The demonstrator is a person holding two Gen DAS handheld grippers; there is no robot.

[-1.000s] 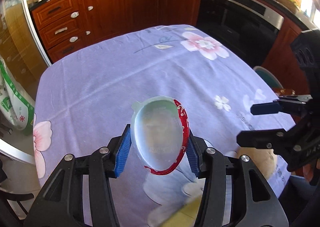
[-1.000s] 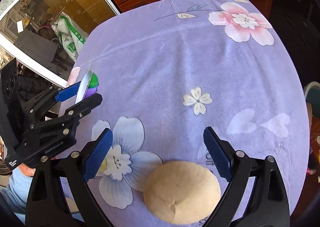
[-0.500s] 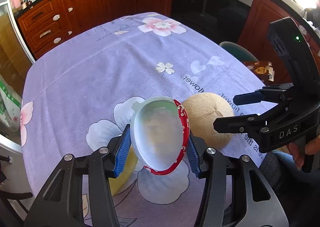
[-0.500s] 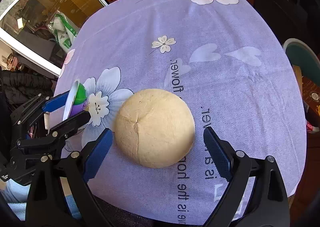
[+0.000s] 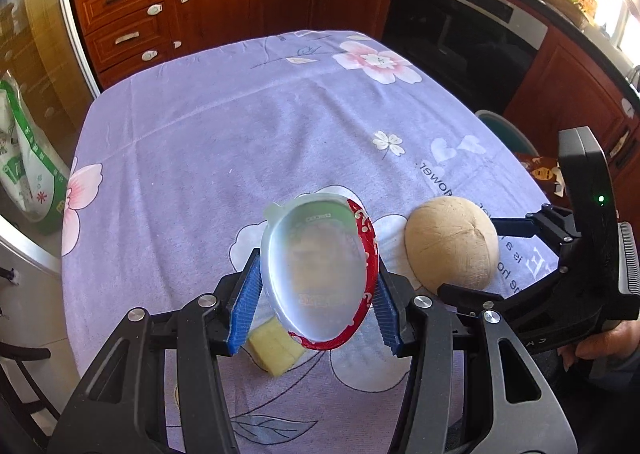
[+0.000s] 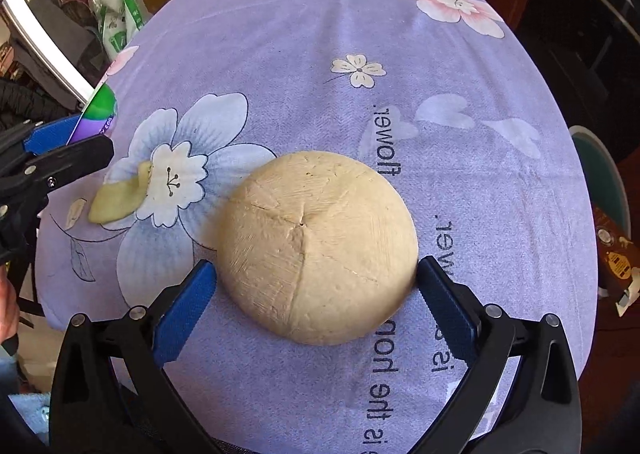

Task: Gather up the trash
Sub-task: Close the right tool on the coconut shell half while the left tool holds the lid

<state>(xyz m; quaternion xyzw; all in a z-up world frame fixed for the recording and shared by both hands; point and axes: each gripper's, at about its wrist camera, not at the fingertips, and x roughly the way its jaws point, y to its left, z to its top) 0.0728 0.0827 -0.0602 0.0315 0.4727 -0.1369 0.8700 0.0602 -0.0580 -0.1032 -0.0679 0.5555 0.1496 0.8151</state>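
My left gripper point(image 5: 316, 278) is shut on a small plastic cup point(image 5: 320, 270) with a white face and red rim, held tilted above the purple flowered tablecloth point(image 5: 240, 134). From the right wrist view the cup point(image 6: 100, 110) shows a green and purple side. A round tan coconut point(image 6: 316, 246) sits near the table's front edge. My right gripper point(image 6: 316, 268) straddles it, jaws opening, blue pads point(image 6: 184, 306) beside its flanks. A yellow scrap point(image 5: 276, 346) lies on the cloth under the cup. The right gripper point(image 5: 492, 260) also shows beside the coconut point(image 5: 452, 246).
A teal round container point(image 5: 504, 130) stands off the table's right side, with a brown packet point(image 6: 616, 262) near it. A green and white bag point(image 5: 24, 158) leans at the left. Wooden cabinets point(image 5: 200, 2) and an oven point(image 5: 460, 26) line the back.
Both views have drawn back toward the table's near edge. The coconut has come between the right fingers, which have spread wider. The left gripper has kept the cup.
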